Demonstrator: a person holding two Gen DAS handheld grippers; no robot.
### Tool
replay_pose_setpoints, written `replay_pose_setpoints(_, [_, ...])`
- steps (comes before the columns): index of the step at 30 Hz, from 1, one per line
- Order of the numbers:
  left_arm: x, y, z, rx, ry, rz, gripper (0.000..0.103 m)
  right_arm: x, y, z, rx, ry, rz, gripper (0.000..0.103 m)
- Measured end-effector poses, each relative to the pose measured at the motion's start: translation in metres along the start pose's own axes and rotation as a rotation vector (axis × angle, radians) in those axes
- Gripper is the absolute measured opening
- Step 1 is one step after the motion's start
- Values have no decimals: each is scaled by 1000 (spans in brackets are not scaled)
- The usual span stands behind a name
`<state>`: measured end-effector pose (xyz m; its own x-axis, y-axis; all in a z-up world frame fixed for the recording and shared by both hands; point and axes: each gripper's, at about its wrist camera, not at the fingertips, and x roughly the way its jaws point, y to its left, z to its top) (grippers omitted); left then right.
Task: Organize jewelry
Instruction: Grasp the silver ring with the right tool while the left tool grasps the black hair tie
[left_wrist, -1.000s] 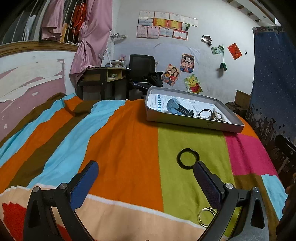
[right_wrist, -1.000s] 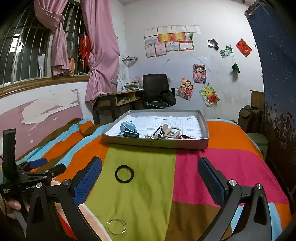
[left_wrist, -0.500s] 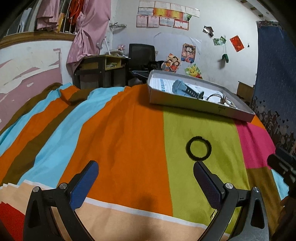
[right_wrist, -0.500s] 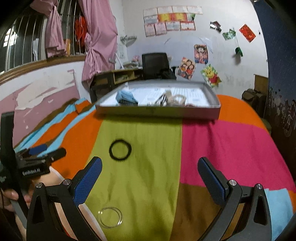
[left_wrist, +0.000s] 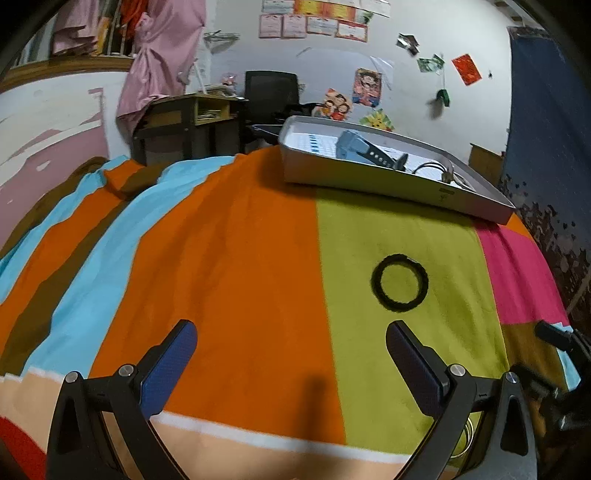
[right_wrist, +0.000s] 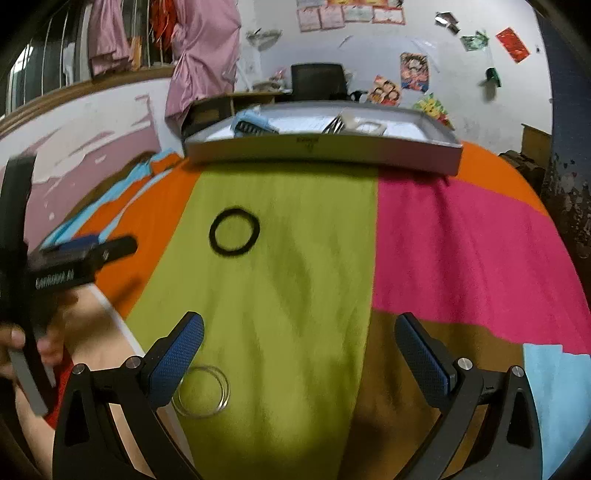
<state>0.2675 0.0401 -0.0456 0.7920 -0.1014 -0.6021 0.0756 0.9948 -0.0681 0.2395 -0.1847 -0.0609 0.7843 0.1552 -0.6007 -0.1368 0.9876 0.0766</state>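
the striped blanket (left_wrist: 236, 258) fills most of both views, its bands of orange, green, pink and blue serving as the soft work surface on which the loose pieces lie

at the top centre of both views sits the shallow grey tray (right_wrist: 321, 151), its near wall facing the cameras; it seems to be the collecting place, since a blue-grey watch (left_wrist: 354, 147) and some tangled metal pieces, too blurred to name, lie inside it

the left gripper (left_wrist: 291, 362) fills the bottom of its own view, fingers spread wide and holding nothing, low over the orange band; it also shows at the left edge of the right wrist view, held in a hand (right_wrist: 22, 343)

the right gripper (right_wrist: 299, 354) is likewise spread and empty, low over the green band, probably lined up so a piece can pass between its fingers

the black ring (right_wrist: 234, 232), perhaps a bangle or hair tie, lies flat on the green band in the middle of the frame, well apart from the tray and ahead of both grippers, so it is yet to be gathered

the thin silver bangles (right_wrist: 203, 391) lie flat at the lower left of the right wrist view, just beside the right gripper's left finger, the nearest thing to pick
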Motion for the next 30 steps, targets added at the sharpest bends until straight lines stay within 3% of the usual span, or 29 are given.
replay_pose_setpoints(6, [24,-14,12,58,29,-56,103,12,13,-11,-84,90,30,102])
replay_pose_setpoints(16, [53,-25,5,83,80,-75,103,38,24,-25,-142,215,-41,101])
replay_pose_setpoints(30, [63,-23,4,64,91,-91,103,67,35,-5,-175,212,-170,102])
